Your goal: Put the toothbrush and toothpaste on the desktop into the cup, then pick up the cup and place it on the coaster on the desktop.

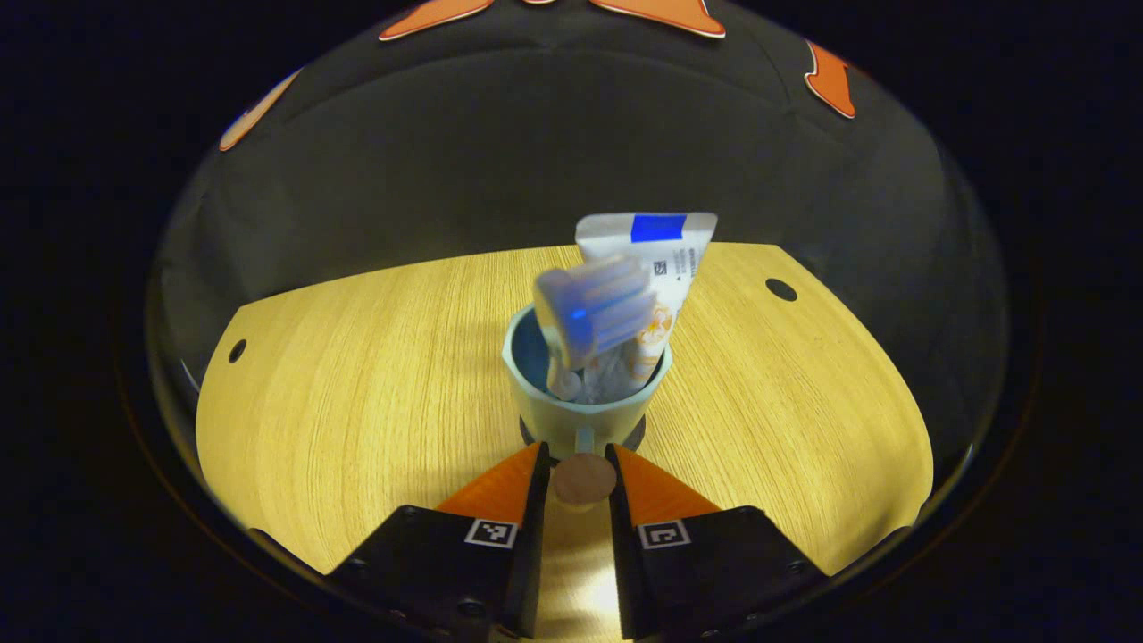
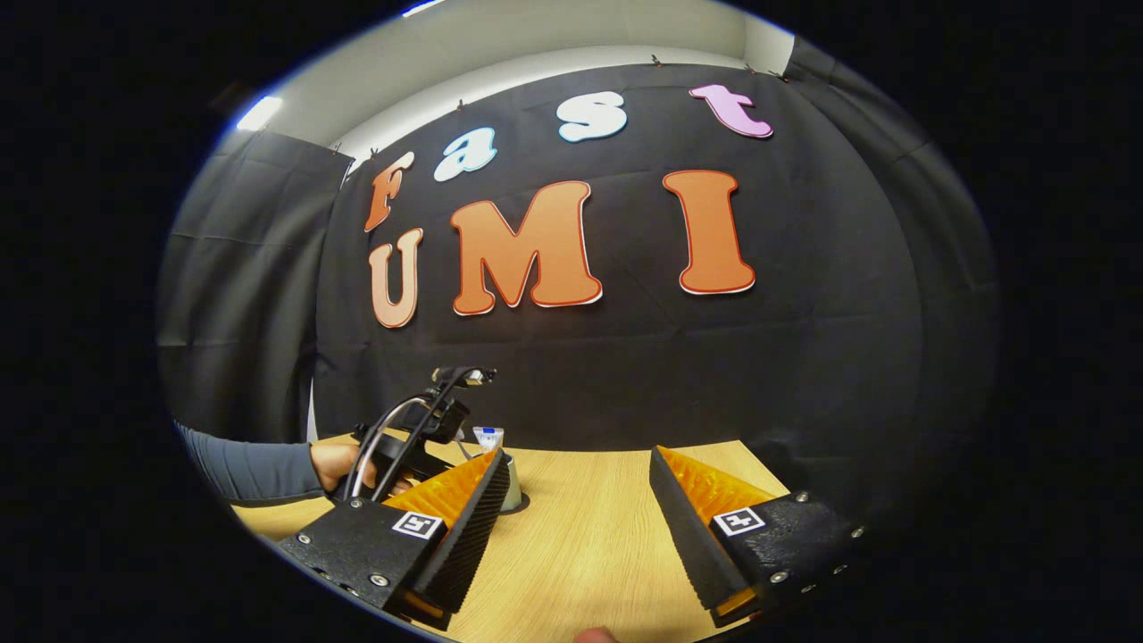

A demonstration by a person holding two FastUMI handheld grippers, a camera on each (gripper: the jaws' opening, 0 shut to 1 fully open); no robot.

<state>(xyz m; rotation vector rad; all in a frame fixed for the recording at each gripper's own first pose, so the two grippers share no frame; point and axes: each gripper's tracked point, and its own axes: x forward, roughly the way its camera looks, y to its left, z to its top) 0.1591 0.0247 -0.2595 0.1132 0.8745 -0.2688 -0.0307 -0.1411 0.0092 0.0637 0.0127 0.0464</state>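
Cup (image 1: 585, 406) sits on dark coaster (image 1: 636, 435) at desk (image 1: 357, 393) centre, toothbrush (image 1: 594, 308) and toothpaste (image 1: 661, 268) standing inside. I judge placing done bar release. My left gripper (image 1: 582, 478) narrow, fingers flanking cup handle (image 1: 584, 479) on near side; can't tell if both press it. To finish well: part fingers slowly, draw straight back from cup, no sideways nudge, or tall contents may tip it. My right gripper (image 2: 580, 500) wide, holding nothing, well right of cup
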